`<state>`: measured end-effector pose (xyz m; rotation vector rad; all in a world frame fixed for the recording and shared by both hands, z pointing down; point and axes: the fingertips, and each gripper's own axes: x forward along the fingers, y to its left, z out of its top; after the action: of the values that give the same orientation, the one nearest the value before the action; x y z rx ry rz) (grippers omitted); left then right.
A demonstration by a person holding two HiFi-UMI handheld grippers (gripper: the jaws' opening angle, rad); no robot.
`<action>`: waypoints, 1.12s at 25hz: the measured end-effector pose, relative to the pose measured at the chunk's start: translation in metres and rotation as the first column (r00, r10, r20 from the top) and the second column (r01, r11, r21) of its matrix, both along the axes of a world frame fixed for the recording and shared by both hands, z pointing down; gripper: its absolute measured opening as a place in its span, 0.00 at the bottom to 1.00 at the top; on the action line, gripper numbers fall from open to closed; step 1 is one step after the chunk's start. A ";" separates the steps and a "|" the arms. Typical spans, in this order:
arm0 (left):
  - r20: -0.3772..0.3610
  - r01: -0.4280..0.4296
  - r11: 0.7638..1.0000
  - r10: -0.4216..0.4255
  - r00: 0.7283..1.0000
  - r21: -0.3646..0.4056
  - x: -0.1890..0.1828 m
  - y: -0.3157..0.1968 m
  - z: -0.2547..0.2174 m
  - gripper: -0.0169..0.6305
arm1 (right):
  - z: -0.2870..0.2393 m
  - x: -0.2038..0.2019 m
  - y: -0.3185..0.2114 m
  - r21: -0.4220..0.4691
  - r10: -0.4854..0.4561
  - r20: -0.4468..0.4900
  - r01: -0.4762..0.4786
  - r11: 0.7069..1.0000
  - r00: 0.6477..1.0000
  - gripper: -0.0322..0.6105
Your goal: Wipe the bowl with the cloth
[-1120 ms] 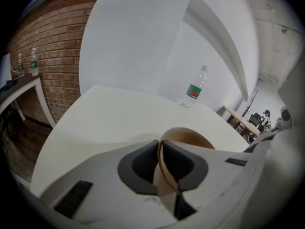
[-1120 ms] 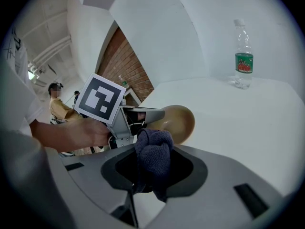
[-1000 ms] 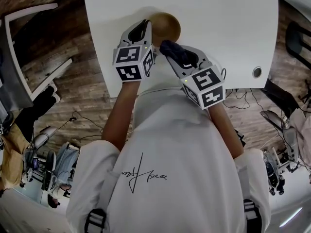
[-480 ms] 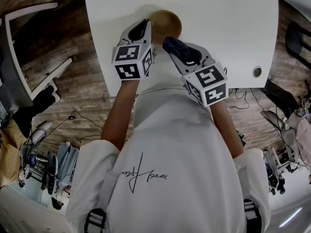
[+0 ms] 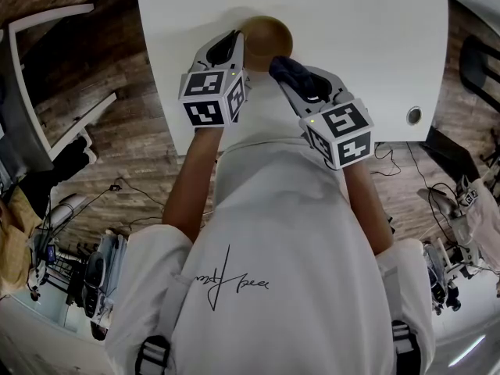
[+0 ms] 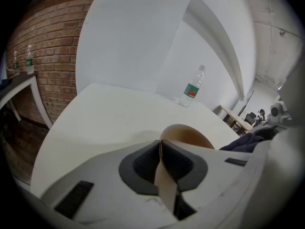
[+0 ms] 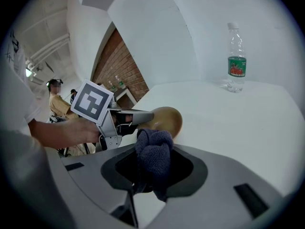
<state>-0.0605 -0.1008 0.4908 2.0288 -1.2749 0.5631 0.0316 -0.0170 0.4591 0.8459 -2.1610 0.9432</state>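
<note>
right gripper view: hand-held gripper (image 7: 151, 171) clamps the bunched cloth (image 7: 155, 149).

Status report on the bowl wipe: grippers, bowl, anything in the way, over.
Left gripper shut on bowl rim, jaws just been closing. Right gripper shut on dark cloth, close beside bowl, contact unclear. Water bottle far across table, not obstructing.

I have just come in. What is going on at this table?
A person works at a white table with a tool in each hand. The left tool is shut on the rim of a brown bowl; its jaws have just been closing on it. The right tool holds a dark cloth close to the bowl, but contact cannot be judged. A plastic bottle stands further back.
</note>
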 end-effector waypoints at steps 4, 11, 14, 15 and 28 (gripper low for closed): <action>0.001 -0.002 1.000 0.002 1.000 0.002 0.001 0.002 -0.002 0.06 | -0.002 0.006 -0.001 0.011 -0.003 -0.020 0.003 1.000 1.000 0.24; 0.003 -0.009 1.000 0.009 1.000 -0.004 0.003 0.001 -0.001 0.06 | 0.000 0.015 -0.007 0.024 -0.015 -0.050 0.016 1.000 0.999 0.24; 0.008 -0.011 1.000 0.011 1.000 0.001 0.003 0.002 -0.001 0.06 | 0.001 0.017 -0.007 0.030 -0.013 -0.055 0.015 0.999 0.998 0.24; 0.009 -0.012 1.000 0.012 1.000 0.002 0.003 0.002 -0.001 0.06 | 0.001 0.018 -0.007 0.030 -0.011 -0.055 0.012 0.999 0.998 0.24; 0.023 -0.030 1.000 0.030 0.999 -0.002 0.009 0.006 0.000 0.06 | 0.003 0.037 -0.016 0.049 0.012 -0.070 -0.009 0.999 0.998 0.24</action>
<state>-0.0517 -0.0949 0.4904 2.0486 -1.2583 0.6031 0.0687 -0.0329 0.4625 0.9012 -2.1292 0.8566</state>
